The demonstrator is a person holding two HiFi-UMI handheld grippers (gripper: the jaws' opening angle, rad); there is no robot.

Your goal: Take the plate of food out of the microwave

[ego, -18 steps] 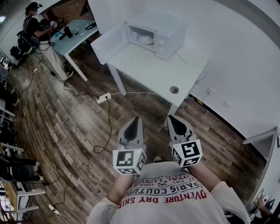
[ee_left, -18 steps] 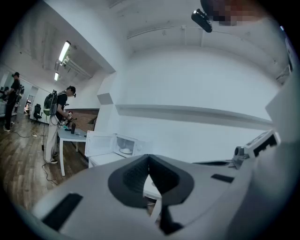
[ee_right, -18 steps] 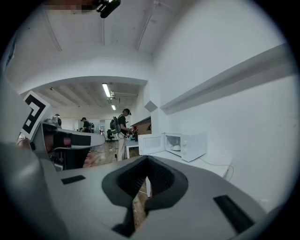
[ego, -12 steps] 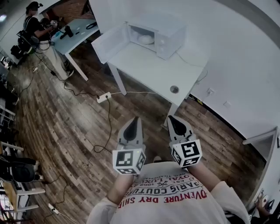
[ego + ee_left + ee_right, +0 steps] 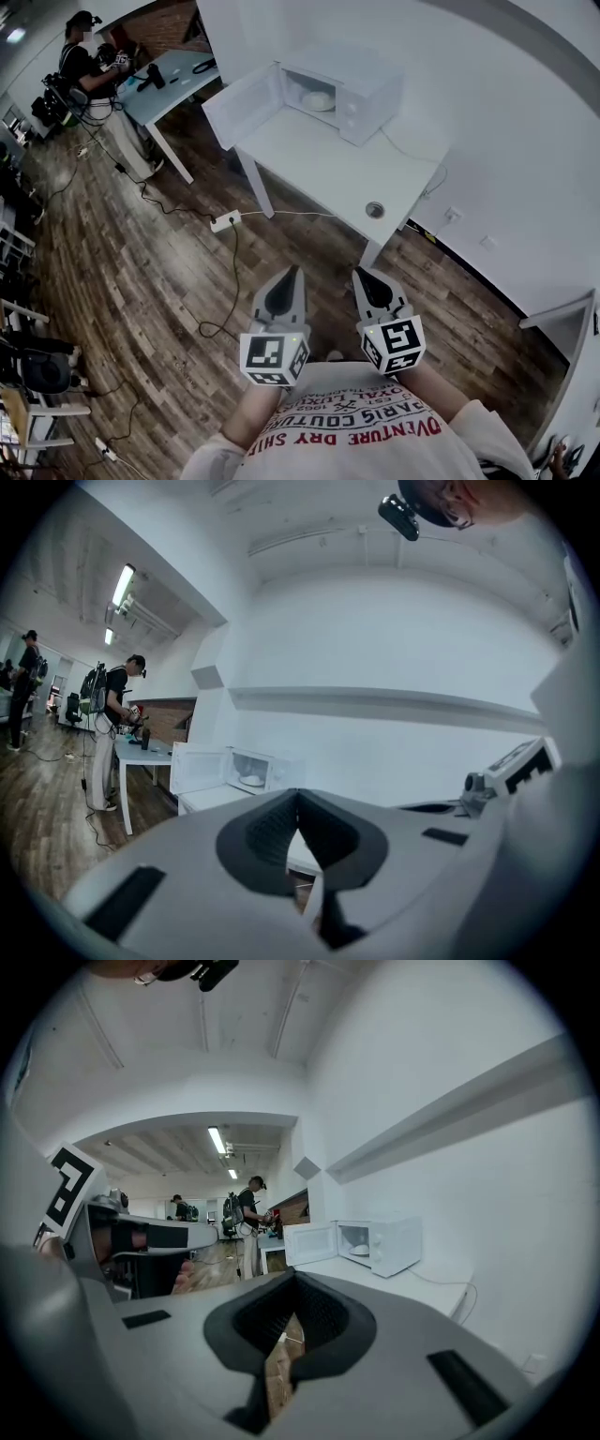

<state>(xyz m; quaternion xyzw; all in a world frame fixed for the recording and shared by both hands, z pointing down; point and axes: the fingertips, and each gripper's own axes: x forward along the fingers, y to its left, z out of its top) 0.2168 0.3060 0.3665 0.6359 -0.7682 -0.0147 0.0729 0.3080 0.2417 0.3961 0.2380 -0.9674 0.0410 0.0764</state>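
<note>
The plate [image 5: 319, 100] sits inside the microwave [image 5: 370, 80], its door [image 5: 246, 103] open, on a table [image 5: 328, 164] well ahead. The left gripper [image 5: 292, 271] and right gripper [image 5: 360, 273] hang at the chest, jaws together on nothing. I judge this the approach: the next move calls for closing in and parting the jaws for the plate's rim.

A white table [image 5: 319, 164] stands against a white wall [image 5: 506, 122] on a dark plank floor [image 5: 141, 262]; strip lights [image 5: 123, 585] run along the ceiling.

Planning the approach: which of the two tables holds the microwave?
The nearer white table, microwave at its far end. The other table stands by the person.
</note>
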